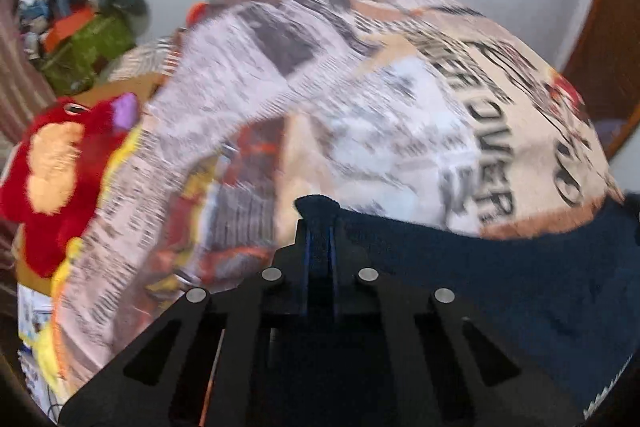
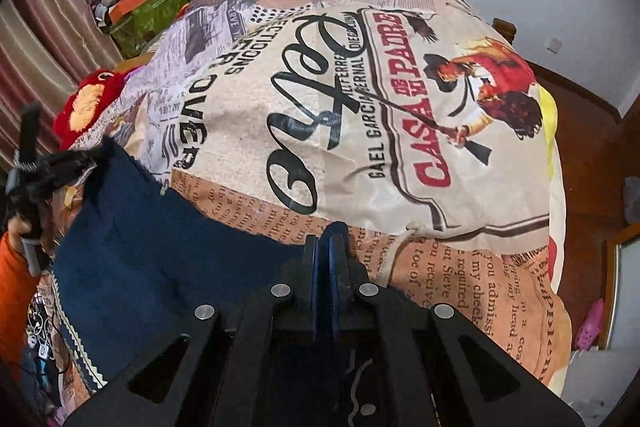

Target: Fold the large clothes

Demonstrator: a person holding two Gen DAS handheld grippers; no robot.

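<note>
The garment (image 2: 160, 251) is dark navy, thick and fuzzy like knit or fleece, with a pale zigzag trim along one edge. It lies on the bed, over a quilt (image 2: 400, 107) printed with newspaper text, big script lettering and a red-shirted rider.

In the left wrist view, a red plush toy (image 1: 56, 163) with an orange patch sits at the far left on the quilt. The left gripper (image 1: 319, 227) has its black jaws clenched on a bunched fold of the garment (image 1: 520, 287), a tuft of cloth poking up past the tips; the rest of the cloth spreads away to the right. The picture is motion-blurred.

In the right wrist view, the toy (image 2: 88, 99) is again at the left, and the navy cloth fills the lower left. The right gripper (image 2: 325, 243) has its jaws pinched shut on the garment's edge, blue pads pressed together. To the right the quilt runs smooth and slightly wrinkled.
</note>
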